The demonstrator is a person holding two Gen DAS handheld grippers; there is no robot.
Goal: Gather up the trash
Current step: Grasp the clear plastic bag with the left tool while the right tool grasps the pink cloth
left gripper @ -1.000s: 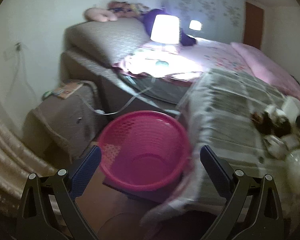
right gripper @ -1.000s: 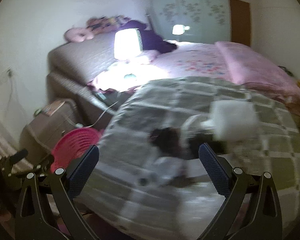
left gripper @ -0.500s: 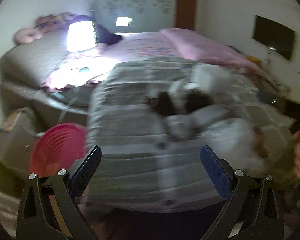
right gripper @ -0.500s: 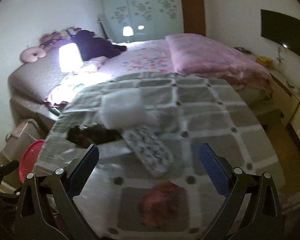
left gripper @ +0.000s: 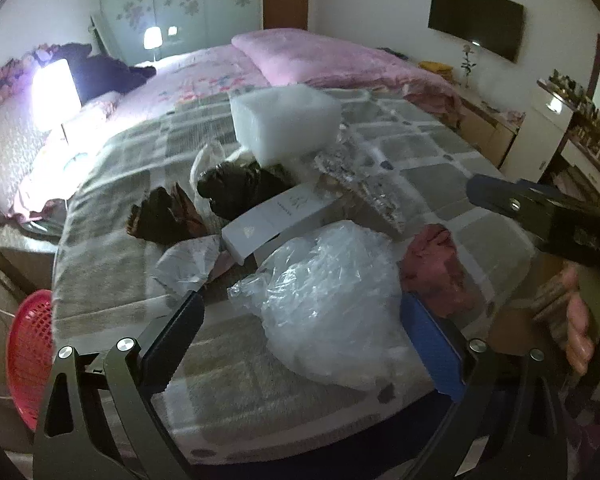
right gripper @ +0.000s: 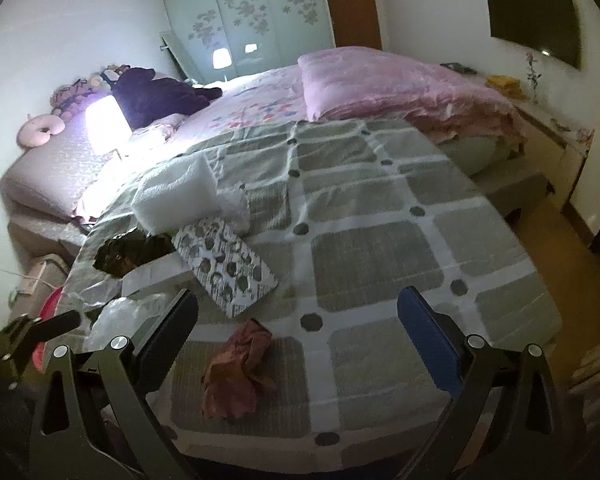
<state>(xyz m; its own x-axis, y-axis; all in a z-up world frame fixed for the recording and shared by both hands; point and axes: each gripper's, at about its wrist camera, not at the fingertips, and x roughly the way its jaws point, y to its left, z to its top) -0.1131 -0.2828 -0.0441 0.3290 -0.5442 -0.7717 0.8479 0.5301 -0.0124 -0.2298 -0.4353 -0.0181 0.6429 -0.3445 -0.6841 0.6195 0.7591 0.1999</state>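
Trash lies on a grey checked blanket (right gripper: 380, 248). In the left wrist view my left gripper (left gripper: 300, 320) is open around a crumpled clear plastic bag (left gripper: 324, 300). Beyond it lie a white carton (left gripper: 276, 216), dark wrappers (left gripper: 240, 184), a grey paper scrap (left gripper: 188, 260), a foil blister sheet (left gripper: 360, 180), a white foam block (left gripper: 284, 120) and a crumpled reddish wrapper (left gripper: 432, 264). My right gripper (right gripper: 296, 316) is open above the reddish wrapper (right gripper: 240, 368). A pink basket (left gripper: 28, 360) stands on the floor at the left.
A lit lamp (left gripper: 56, 92) stands at the bed's left side. A pink duvet (right gripper: 380, 84) covers the far half of the bed. A cabinet (left gripper: 548, 136) and a wall television (left gripper: 476, 20) are at the right. The right gripper's body (left gripper: 540, 208) shows in the left wrist view.
Both grippers have swung right from the pink basket to the bed. The left now frames the clear plastic bag, the right the reddish wrapper. Both stayed open.
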